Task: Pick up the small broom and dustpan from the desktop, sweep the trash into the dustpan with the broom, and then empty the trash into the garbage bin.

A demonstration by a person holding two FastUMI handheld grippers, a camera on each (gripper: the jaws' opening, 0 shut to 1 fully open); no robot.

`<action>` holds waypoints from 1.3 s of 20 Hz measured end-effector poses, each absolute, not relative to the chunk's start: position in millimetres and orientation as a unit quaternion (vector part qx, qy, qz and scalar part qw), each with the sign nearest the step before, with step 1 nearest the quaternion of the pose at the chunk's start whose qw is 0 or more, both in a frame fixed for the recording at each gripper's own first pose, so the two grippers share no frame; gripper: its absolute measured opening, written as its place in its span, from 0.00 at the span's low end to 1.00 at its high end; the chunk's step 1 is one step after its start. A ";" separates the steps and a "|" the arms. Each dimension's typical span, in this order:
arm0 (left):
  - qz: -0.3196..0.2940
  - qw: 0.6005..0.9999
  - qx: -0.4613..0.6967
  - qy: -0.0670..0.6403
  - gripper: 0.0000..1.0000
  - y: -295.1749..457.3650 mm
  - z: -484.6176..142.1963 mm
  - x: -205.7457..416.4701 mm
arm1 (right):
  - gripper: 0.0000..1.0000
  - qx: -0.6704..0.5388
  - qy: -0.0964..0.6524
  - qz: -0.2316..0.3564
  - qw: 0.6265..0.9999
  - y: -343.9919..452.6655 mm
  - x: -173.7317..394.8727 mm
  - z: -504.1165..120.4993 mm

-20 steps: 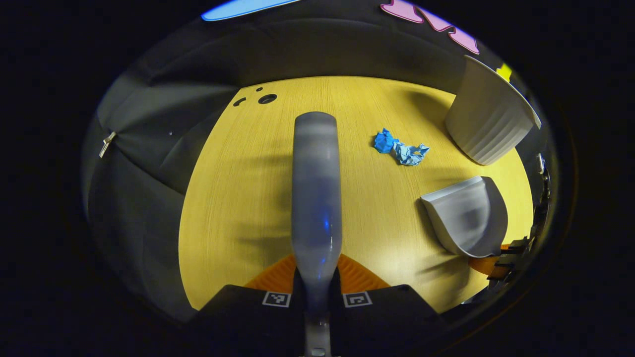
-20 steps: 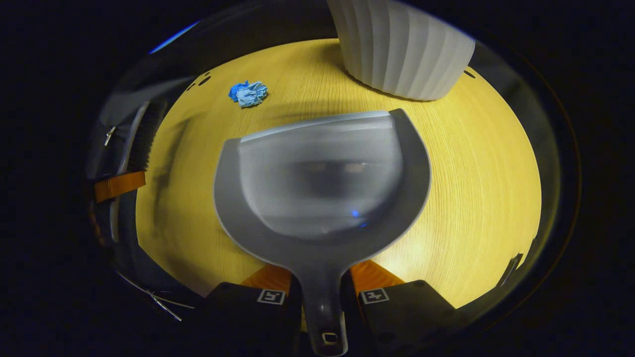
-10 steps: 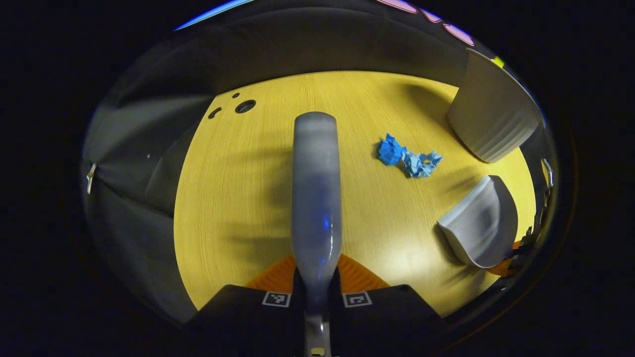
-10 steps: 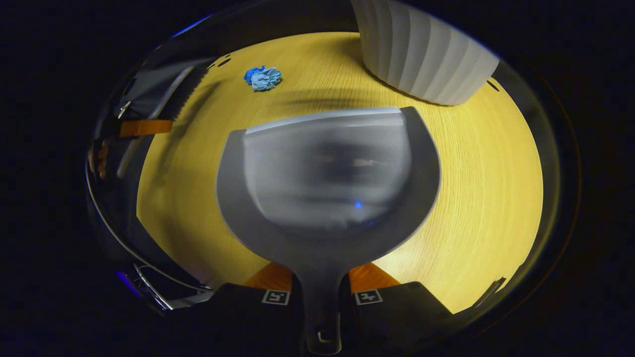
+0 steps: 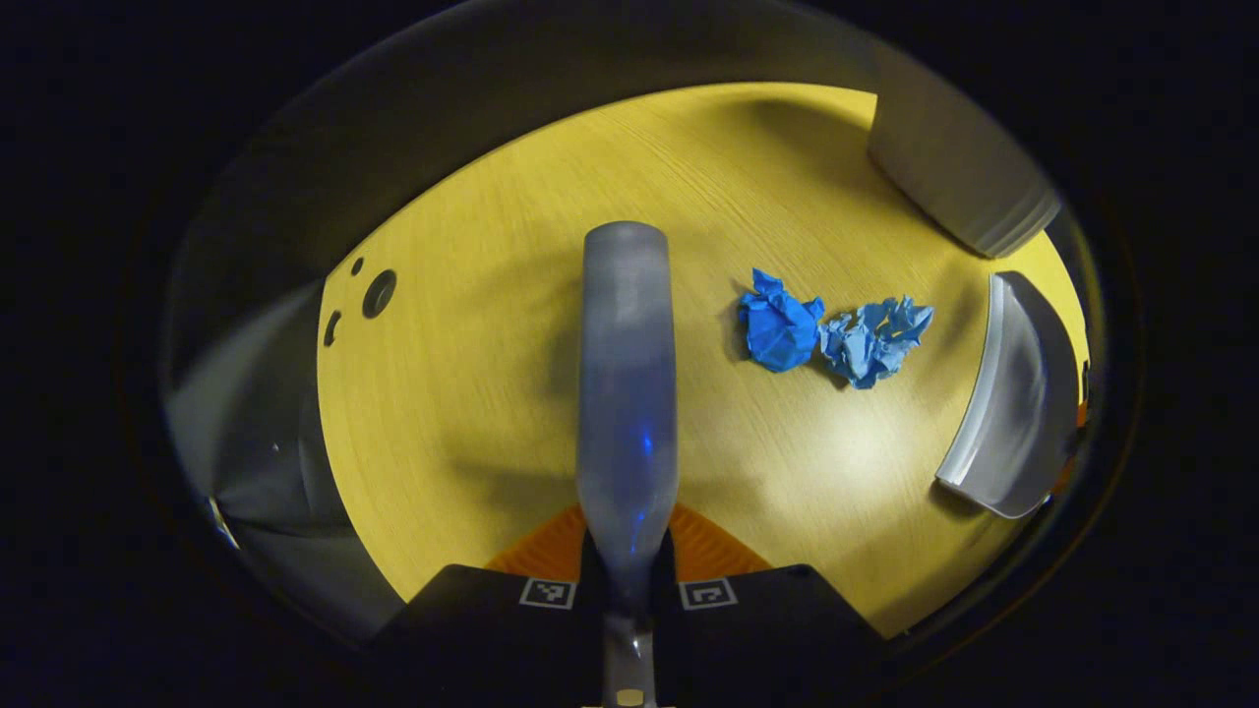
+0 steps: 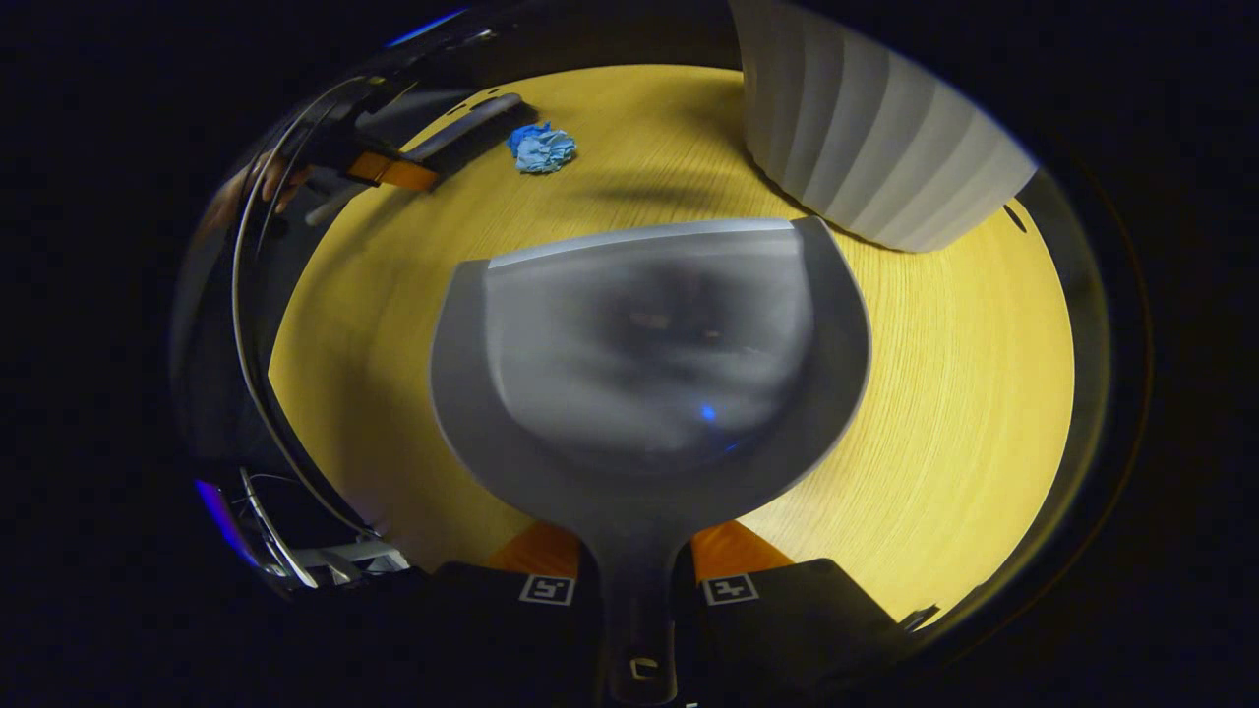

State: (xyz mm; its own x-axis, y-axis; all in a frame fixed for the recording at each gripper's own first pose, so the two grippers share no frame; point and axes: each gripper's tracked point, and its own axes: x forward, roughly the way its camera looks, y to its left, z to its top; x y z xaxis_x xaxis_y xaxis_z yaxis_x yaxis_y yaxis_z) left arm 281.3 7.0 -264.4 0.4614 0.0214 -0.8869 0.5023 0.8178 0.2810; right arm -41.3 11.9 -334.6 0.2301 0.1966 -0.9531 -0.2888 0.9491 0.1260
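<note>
In the left gripper view my left gripper (image 5: 627, 565) is shut on the handle of the small grey broom (image 5: 627, 393), which points forward over the yellow desktop (image 5: 472, 393). Two crumpled blue paper scraps (image 5: 831, 334) lie to the broom's right, with the grey dustpan (image 5: 1018, 413) beyond them. In the right gripper view my right gripper (image 6: 634, 570) is shut on the dustpan's handle, and the dustpan (image 6: 649, 364) is held above the desktop (image 6: 964, 393). The blue scraps (image 6: 541, 147) lie far ahead on the left there, beside the broom's dark bristles (image 6: 467, 123) and the other gripper (image 6: 389, 172).
A white ribbed garbage bin (image 6: 875, 138) stands on the desktop just beyond the dustpan's right corner; the bin (image 5: 954, 177) is at the upper right in the left gripper view. Cable holes (image 5: 377, 292) mark the desktop's far left. A hand (image 6: 256, 187) holds the other gripper.
The left gripper has swung the broom closer to the blue scraps, which now look larger and nearer. The dustpan has shifted slightly, and the broom now lies right beside the scraps in the right gripper view.
</note>
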 end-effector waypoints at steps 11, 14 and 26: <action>-0.271 0.752 0.353 0.486 0.26 -60.6 -259.8 257.6 | 0.32 -0.064 0.592 0.190 0.781 7.0 -27.4 -336.6; -0.298 0.743 0.331 0.499 0.24 -89.3 -268.1 223.7 | 0.32 -0.070 0.588 0.199 0.781 9.0 -25.5 -338.8; -0.385 0.716 0.249 0.526 0.24 -128.4 -258.1 133.3 | 0.32 -0.084 0.545 0.208 0.808 6.2 -41.2 -333.2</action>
